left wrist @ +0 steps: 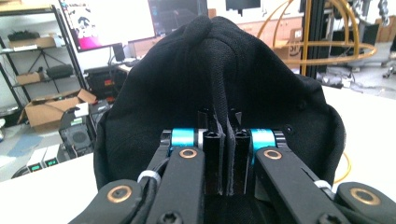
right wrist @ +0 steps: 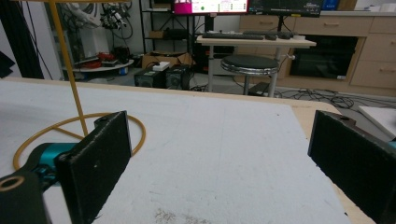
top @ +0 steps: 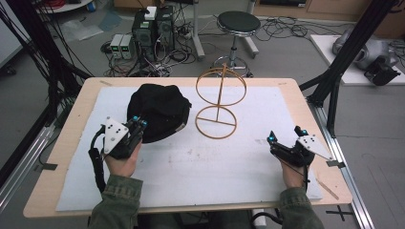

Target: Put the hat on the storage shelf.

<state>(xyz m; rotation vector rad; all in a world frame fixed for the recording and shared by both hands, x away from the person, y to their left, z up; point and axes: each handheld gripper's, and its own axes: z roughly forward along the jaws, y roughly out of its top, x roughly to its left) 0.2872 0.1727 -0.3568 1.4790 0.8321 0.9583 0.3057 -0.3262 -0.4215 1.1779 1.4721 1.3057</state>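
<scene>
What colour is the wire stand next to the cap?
Golden yellow: the thin metal wire stand with two rings, clearest in the high view.

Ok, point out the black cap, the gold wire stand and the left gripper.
black cap (top: 160,107), high view, top of its crown
gold wire stand (top: 217,122), high view, base ring's crossbar
left gripper (top: 139,122), high view, between its fingertips

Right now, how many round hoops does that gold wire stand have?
2 on the gold wire stand: the base hoop flat on the white mat, and the upper hoop atop the post, right of the black hat.
</scene>
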